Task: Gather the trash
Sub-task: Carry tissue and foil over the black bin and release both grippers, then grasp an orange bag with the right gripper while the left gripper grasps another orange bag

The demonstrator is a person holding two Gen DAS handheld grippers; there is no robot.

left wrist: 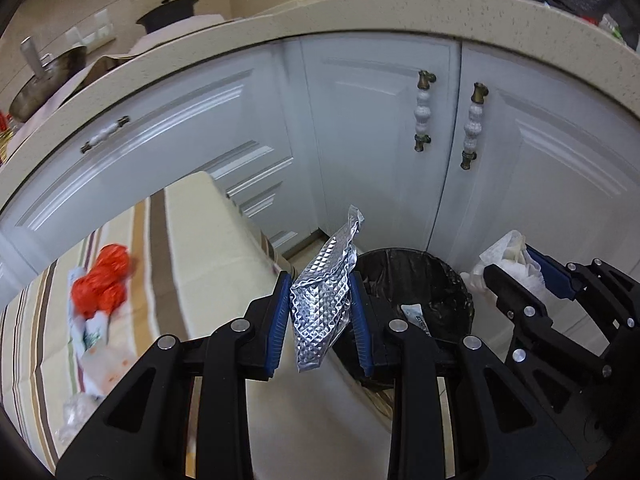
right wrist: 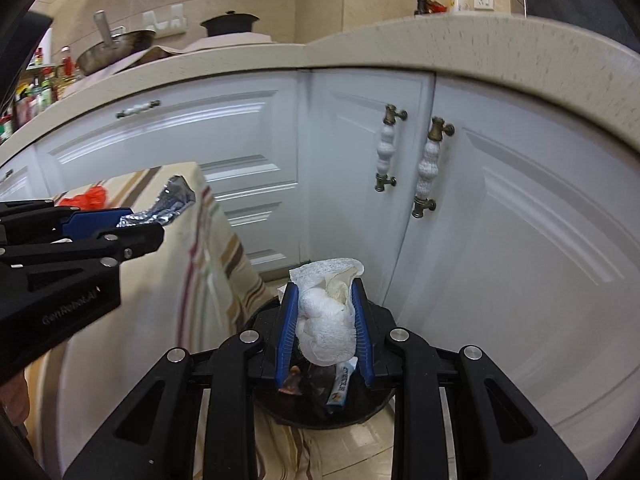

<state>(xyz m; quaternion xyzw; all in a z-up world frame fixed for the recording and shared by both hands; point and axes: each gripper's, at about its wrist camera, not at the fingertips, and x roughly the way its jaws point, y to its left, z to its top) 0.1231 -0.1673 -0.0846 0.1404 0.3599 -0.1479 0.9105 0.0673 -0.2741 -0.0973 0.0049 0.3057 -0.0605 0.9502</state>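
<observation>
The left gripper [left wrist: 322,316], angled down, pinches a crinkled silver foil wrapper [left wrist: 320,304]. At its three o'clock the right gripper [right wrist: 326,328], also tilted down, clamps a wadded white paper towel [right wrist: 328,320] directly over the black bin [left wrist: 424,280]. Lettering on the left gripper's side is too blurred to read.

text: "GenRobot.AI", faint | on: left gripper [right wrist: 138,222] body
</observation>
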